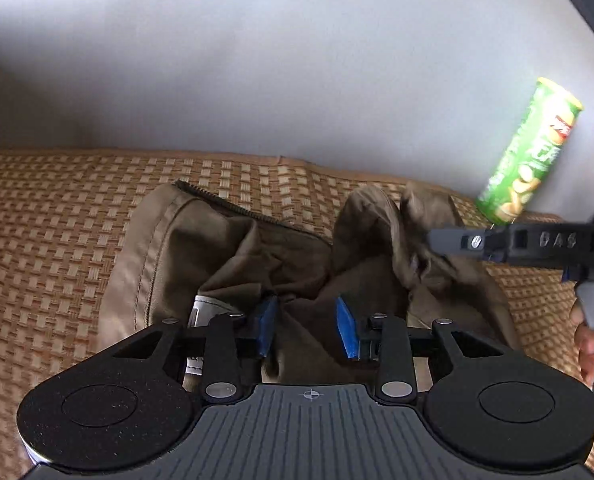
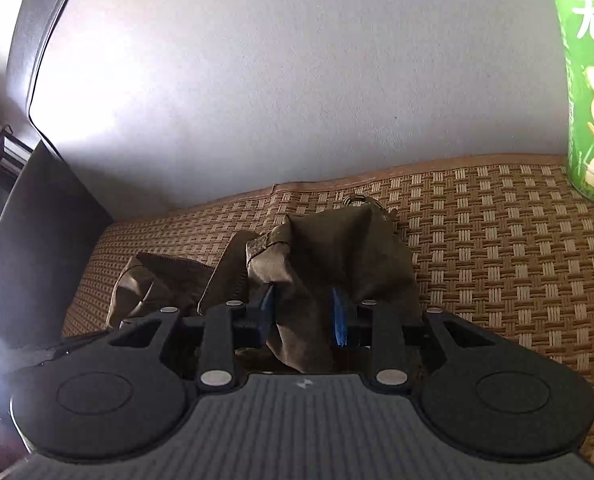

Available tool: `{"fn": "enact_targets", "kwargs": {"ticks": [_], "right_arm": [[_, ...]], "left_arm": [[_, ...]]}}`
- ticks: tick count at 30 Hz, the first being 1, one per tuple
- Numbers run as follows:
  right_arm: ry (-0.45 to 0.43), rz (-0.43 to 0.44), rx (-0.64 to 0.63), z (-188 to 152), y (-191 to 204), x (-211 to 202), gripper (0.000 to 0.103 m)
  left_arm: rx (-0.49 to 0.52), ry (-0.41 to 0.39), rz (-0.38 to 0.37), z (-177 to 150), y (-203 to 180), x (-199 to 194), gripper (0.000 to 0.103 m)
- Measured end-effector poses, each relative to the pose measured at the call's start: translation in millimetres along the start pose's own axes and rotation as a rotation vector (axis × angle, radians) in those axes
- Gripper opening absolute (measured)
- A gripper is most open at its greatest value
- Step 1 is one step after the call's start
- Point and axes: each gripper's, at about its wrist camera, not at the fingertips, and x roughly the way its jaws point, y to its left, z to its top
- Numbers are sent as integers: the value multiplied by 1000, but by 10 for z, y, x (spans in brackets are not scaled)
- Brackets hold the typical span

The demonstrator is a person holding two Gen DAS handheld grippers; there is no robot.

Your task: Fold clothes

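Note:
An olive-brown garment (image 1: 217, 248) lies crumpled on a woven mat (image 1: 57, 220), with a zipper (image 1: 225, 202) along its far edge and a white label (image 1: 201, 312) near my left fingers. My left gripper (image 1: 305, 326) is shut on a bunch of the fabric between its blue pads. In the left wrist view my right gripper (image 1: 433, 240) comes in from the right and pinches a raised fold. In the right wrist view the garment (image 2: 337, 248) stands up like a tent, and the right gripper (image 2: 303, 314) is shut on it.
A green crisps can (image 1: 531, 152) stands at the mat's back right, close to the right gripper, and appears large in the right wrist view (image 2: 593, 100). A grey wall (image 1: 297, 60) runs just behind the mat. A person's hand (image 1: 589, 340) holds the right gripper's handle.

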Motion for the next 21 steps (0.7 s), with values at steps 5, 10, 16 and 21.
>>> {"fn": "enact_targets", "kwargs": {"ticks": [5,10,16,21], "right_arm": [[-96,110,-26,-248,196,-686,45],[-100,162,-78,-1045,322,-1674,49],[13,94,21,-2069,234,-2458,61],[110,26,98,-2651,390,-2572,62]], "left_arm": [[-7,-111,-61,-252,-21,-914,63],[-23,-118,45,-913,39,-1744,70],[-161,36,145,-1960,191,-2173,74],[-213,141,165,-2582,308,-2284,76]]}}
